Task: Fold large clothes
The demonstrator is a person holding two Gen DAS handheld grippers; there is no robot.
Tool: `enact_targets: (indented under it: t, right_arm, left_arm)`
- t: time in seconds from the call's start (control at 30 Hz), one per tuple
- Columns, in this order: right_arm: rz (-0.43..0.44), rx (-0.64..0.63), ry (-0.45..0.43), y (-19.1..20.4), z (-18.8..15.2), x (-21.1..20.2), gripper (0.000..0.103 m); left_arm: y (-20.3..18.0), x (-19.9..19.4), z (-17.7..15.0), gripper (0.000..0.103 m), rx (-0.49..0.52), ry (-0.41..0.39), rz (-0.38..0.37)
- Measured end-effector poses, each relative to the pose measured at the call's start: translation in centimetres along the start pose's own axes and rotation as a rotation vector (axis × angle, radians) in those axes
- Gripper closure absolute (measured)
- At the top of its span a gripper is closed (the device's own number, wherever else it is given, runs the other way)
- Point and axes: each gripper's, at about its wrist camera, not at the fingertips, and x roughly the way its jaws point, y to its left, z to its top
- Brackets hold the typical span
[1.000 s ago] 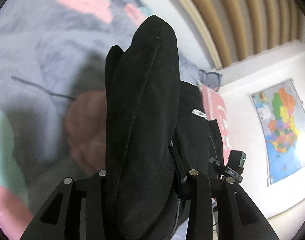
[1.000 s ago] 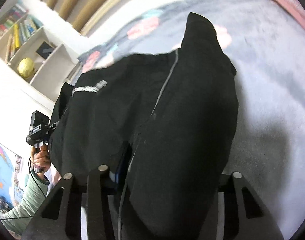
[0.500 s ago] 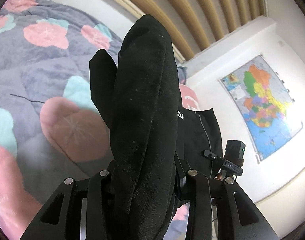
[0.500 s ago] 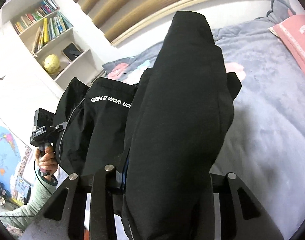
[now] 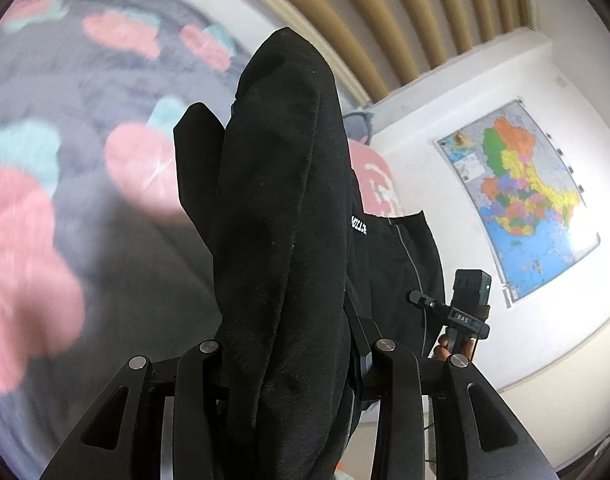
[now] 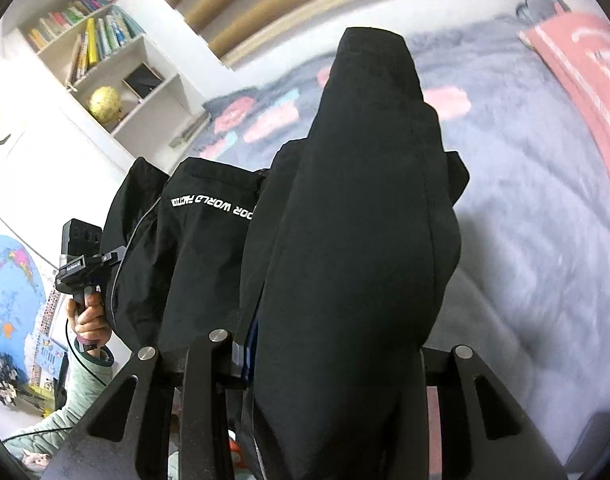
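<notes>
Since earlier frames: black garment [image 5: 281,240] lifted off floral bedspread [image 5: 65,160], both claws raised, view swung toward wall.

Left claw [image 5: 293,356]: jaws part-closed, clamped on thick bunch of garment, cloth draped forward over fingers.

Right claw [image 6: 329,344]: same, clamped on other end.

Garment hangs slack between claws, above bedspread.

Progress: early; no flat fold visible, spreading and folding all left.

black jacket [image 6: 357,216] now lifted clear of the bed [image 6: 537,208]
</notes>
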Motion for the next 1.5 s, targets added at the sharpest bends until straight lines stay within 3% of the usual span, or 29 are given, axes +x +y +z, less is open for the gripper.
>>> enact_targets:
  t: [0.17, 0.23, 0.37, 0.53, 0.7, 0.87, 0.93, 1.0, 1.17, 1.27, 1.33, 1.4, 1.5]
  right_arm:
    - [-0.065, 0.05, 0.075, -3.5, -2.2, 3.8, 0.062]
    - [-0.109, 0.086, 0.086, -6.2, -2.9, 4.4, 0.062]
    - [-0.057, 0.232, 0.109, -11.2, -4.5, 4.8, 0.058]
    - [-0.046, 0.298, 0.094, -13.6, -6.6, 3.4, 0.044]
    - [-0.271, 0.146, 0.006, -10.7, -5.7, -1.4, 0.041]
    - [-0.342, 0.0, -0.06, -2.5, -3.4, -2.5, 0.04]
    - [-0.313, -0.056, -0.057, 0.8, -3.1, -1.6, 0.04]
    - [-0.338, -0.084, -0.047, 2.6, -3.3, -0.6, 0.04]
    - [-0.372, -0.077, -0.04, 4.7, -3.9, 2.3, 0.04]
    - [-0.409, -0.06, -0.036, 5.5, -4.3, 4.8, 0.04]
    - [-0.386, -0.047, -0.02, 5.9, -4.9, 6.4, 0.04]
    - [-0.375, -0.042, -0.01, 6.7, -5.4, 8.0, 0.04]
    - [-0.479, -0.067, 0.059, 6.9, -6.4, 11.4, 0.04]
  left_arm:
    - [5.7, 1.8, -1.4, 0.064, -0.086, 0.032, 0.062]
    - [9.1, 1.6, -1.5, 0.064, -0.165, 0.023, 0.025]
    - [16.5, 1.0, -2.5, 0.063, -0.386, 0.022, -0.039]
    - [19.8, -2.8, -3.3, 0.064, -0.452, -0.068, -0.048]
    - [15.2, -8.2, -2.1, 0.064, -0.279, -0.161, 0.118]
    - [6.1, -9.5, -0.5, 0.064, -0.03, -0.193, 0.176]
    - [2.2, -8.0, 0.0, 0.063, 0.063, -0.169, 0.219]
    - [-0.8, -5.9, 0.0, 0.063, 0.137, -0.131, 0.255]
    - [-4.6, -1.0, -1.6, 0.063, 0.225, -0.085, 0.286]
    - [-4.9, 3.3, -2.2, 0.063, 0.215, -0.031, 0.343]
    - [-5.3, 6.2, -2.9, 0.063, 0.217, 0.001, 0.36]
    - [-5.5, 8.7, -3.6, 0.063, 0.245, 0.019, 0.421]
    - [-3.9, 12.3, -4.6, 0.063, 0.238, 0.087, 0.559]
